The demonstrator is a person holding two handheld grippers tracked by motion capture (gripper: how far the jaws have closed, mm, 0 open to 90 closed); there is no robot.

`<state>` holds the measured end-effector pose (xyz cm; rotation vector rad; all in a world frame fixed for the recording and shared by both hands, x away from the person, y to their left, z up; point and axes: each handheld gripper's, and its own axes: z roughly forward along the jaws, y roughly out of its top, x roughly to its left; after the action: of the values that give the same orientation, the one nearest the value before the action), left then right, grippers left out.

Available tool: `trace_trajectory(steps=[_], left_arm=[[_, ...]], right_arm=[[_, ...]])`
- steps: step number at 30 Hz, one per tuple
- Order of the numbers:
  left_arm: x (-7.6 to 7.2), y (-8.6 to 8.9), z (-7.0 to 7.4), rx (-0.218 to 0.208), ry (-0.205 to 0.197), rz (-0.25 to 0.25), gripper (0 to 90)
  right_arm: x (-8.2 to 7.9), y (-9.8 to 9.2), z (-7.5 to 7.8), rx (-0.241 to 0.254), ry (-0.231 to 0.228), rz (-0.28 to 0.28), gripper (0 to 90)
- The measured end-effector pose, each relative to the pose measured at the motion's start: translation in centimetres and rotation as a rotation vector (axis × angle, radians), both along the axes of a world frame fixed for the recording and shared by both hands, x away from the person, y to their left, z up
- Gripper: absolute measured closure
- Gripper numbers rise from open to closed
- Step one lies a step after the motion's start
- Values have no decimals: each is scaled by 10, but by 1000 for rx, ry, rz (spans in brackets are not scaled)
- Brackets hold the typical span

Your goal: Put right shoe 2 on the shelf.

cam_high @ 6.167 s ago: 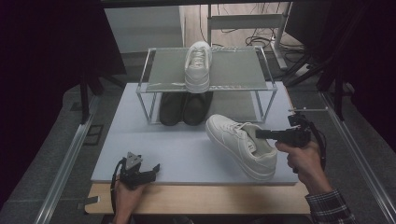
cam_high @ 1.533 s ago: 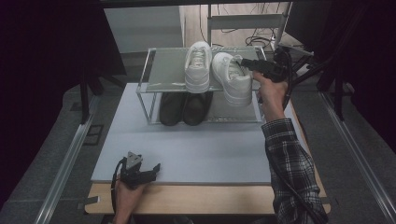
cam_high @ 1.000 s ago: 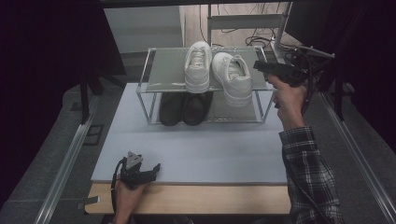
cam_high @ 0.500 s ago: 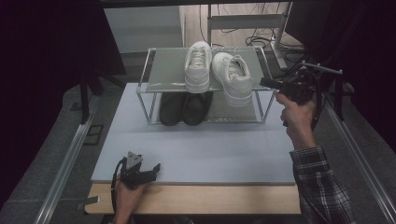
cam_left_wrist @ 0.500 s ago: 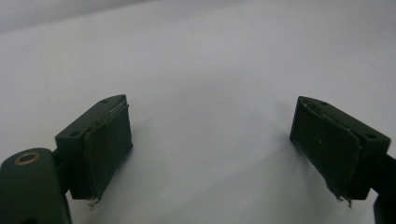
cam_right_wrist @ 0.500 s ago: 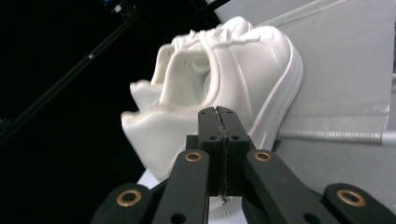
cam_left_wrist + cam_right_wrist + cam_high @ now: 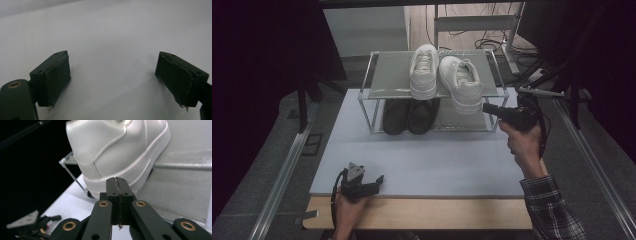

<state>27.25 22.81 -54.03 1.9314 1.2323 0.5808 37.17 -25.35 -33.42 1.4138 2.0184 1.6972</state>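
Note:
Two white sneakers stand side by side on the top shelf of a wire rack (image 7: pixel 387 85): one (image 7: pixel 424 70) to the left, one (image 7: pixel 460 82) to the right with its heel over the shelf's front edge. My right gripper (image 7: pixel 486 108) hangs just off that heel, apart from it. In the right gripper view its jaws (image 7: pixel 117 181) are shut with nothing between them, and the white heel (image 7: pixel 112 147) looms close ahead. My left gripper (image 7: pixel 379 179) rests at the front left of the white board (image 7: pixel 437 160), jaws open (image 7: pixel 112 75) over bare board.
Two black shoes (image 7: pixel 408 116) sit on the rack's lower level. A wooden table edge (image 7: pixel 422 212) runs in front of the board. Metal rails (image 7: pixel 287 170) flank the table, and cables and desk legs (image 7: pixel 507 45) lie behind the rack.
The white sneaker once held on the board now stands on the top shelf. My right gripper has left it, shut, and drawn back down to the right. The left gripper has not moved.

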Motion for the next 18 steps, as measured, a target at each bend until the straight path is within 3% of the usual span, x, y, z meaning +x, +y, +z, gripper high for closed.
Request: trace_trajectory(steps=[8, 18], left_arm=[[0, 0, 0, 0, 0, 0, 121], [0, 0, 0, 0, 0, 1, 122]], right_arm=[[4, 6, -11, 10, 21, 12, 895], [7, 10, -12, 25, 17, 10, 895]])
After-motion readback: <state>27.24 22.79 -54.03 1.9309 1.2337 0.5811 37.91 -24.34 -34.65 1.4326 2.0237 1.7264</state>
